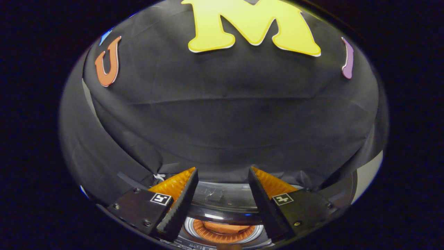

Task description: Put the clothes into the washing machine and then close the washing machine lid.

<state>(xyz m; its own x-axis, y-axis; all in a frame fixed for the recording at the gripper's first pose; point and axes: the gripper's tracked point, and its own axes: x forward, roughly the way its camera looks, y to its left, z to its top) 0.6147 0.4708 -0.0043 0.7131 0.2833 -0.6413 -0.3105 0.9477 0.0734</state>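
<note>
Creased black cloth (pixel 222 114) covers the booth's back wall. A pale strip of wall (pixel 369 175) shows at the right.

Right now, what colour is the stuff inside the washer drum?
Orange clothes in the drum, gripper view, below the open gripper.

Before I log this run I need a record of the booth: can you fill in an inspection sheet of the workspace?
Surface: nothing seen.
Job's things: washing machine below the fingers, lid raised behind the round opening; orange clothes lie inside the drum.
Clutter: nothing seen.
Grippers: gripper open above the machine, fingers apart, holding nothing.
Cables: nothing seen.
Surroundings: black cloth wall beyond the fingers; a pale panel at its far side.
</note>
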